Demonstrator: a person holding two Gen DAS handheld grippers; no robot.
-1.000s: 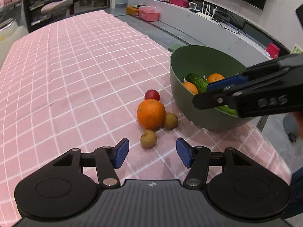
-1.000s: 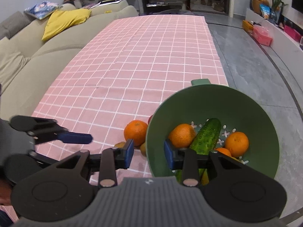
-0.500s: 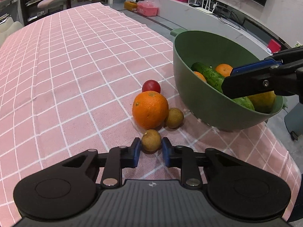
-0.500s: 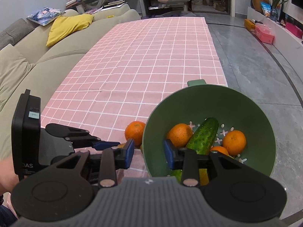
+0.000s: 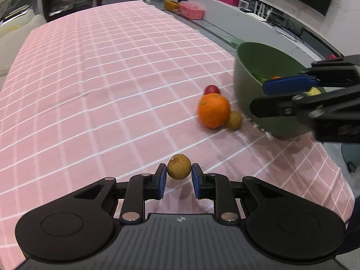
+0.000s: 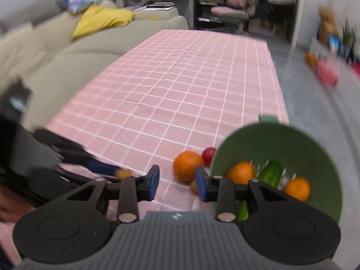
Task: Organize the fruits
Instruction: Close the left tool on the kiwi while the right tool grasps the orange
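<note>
My left gripper [image 5: 179, 175] is shut on a small brown kiwi-like fruit [image 5: 179, 166] and holds it above the pink checked tablecloth [image 5: 101, 90]. A large orange [image 5: 213, 110], a second small brown fruit [image 5: 234, 120] and a small red fruit [image 5: 212, 89] lie beside the green bowl [image 5: 258, 67]. The bowl [image 6: 292, 144] holds two oranges [image 6: 240, 172], a cucumber [image 6: 271, 172] and a yellow fruit [image 5: 315, 91]. My right gripper [image 6: 177, 183] is open and empty, above the table left of the bowl; it also shows in the left wrist view [image 5: 265, 96].
A beige sofa [image 6: 67, 54] with a yellow cushion [image 6: 101, 20] runs along the table's left side. The table's right edge lies just past the bowl, with grey floor [image 6: 299, 94] beyond. A long white TV bench [image 5: 258, 24] stands on the far right.
My left gripper shut on the small brown fruit, lifted it and drew back left from the pile. My right gripper swung left, off the bowl, over the table.
</note>
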